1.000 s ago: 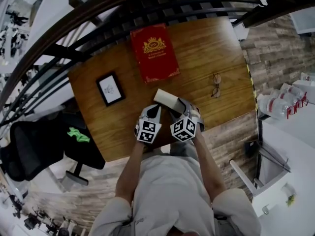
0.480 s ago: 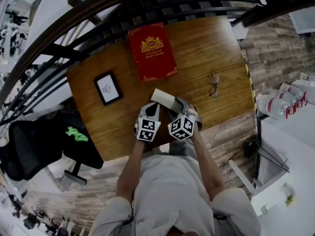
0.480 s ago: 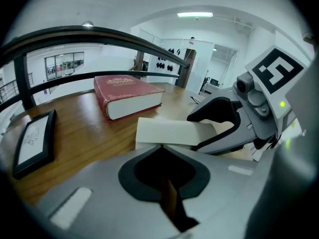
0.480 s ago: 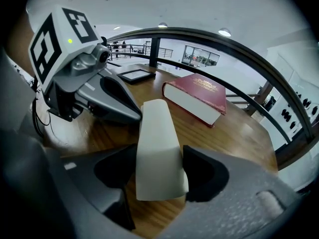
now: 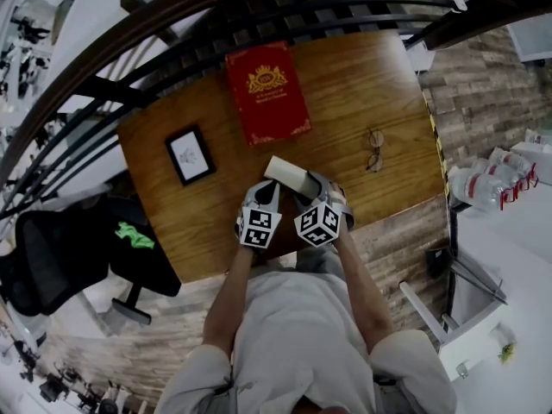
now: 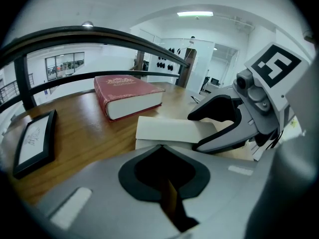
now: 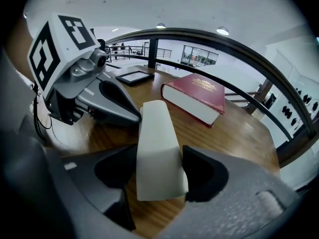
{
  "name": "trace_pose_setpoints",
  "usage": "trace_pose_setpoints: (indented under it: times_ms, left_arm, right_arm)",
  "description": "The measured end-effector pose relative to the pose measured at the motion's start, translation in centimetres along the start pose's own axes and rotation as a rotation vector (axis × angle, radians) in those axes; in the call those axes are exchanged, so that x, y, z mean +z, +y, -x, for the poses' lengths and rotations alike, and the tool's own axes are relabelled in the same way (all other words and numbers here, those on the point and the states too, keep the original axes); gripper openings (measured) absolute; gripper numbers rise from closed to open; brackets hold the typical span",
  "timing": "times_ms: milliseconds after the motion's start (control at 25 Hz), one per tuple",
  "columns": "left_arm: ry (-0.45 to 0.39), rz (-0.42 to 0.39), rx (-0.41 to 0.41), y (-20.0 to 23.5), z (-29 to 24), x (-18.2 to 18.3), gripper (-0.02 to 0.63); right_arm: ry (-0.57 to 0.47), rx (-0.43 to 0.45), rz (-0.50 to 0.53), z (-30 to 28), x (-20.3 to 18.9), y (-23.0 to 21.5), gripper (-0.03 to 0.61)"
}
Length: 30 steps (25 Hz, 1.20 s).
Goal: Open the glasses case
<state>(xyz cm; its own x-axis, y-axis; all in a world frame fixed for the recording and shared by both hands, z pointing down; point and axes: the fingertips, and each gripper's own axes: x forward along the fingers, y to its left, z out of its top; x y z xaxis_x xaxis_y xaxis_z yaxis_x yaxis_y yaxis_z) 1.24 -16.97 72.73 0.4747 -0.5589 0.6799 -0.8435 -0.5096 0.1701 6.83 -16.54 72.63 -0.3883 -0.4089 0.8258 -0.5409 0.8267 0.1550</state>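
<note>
The white glasses case [image 5: 287, 172] lies closed on the wooden table [image 5: 379, 76], near its front edge. My right gripper [image 5: 312, 186] is shut on one end of it; in the right gripper view the case [image 7: 154, 133] sits clamped between both dark pads [image 7: 202, 173] of the right gripper [image 7: 159, 171]. My left gripper [image 5: 269, 192] is beside it on the left, shut with nothing between its jaws. In the left gripper view the left gripper [image 6: 163, 151] points at the long side of the case [image 6: 169, 131]; whether it touches the case cannot be told.
A red book [image 5: 266, 92] lies at the back of the table, a small black picture frame [image 5: 189, 155] to the left, and folded glasses [image 5: 376, 149] to the right. A dark railing [image 5: 216, 24] runs behind the table. A black chair [image 5: 69, 257] stands at the left.
The head view has shifted very slightly. Both grippers and the case keep the same places and the same hold.
</note>
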Motion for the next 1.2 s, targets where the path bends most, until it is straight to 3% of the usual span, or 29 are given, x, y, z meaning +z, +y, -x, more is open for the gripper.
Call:
trace_pose_setpoints:
  times_ms: [440, 880, 1200]
  left_arm:
    - [-0.001, 0.006, -0.005, 0.0, -0.1, -0.1, 0.02]
    - [0.0, 0.003, -0.003, 0.0, -0.1, -0.1, 0.02]
    - [0.0, 0.006, -0.004, 0.1, -0.3, -0.1, 0.02]
  right_arm:
    - [-0.03, -0.012, -0.006, 1.0, 0.8, -0.5, 0.239]
    - [-0.076, -0.041, -0.019, 2.1, 1.7, -1.6, 0.123]
    - [-0.082, -0.062, -0.026, 2.3, 1.8, -3.1, 0.077]
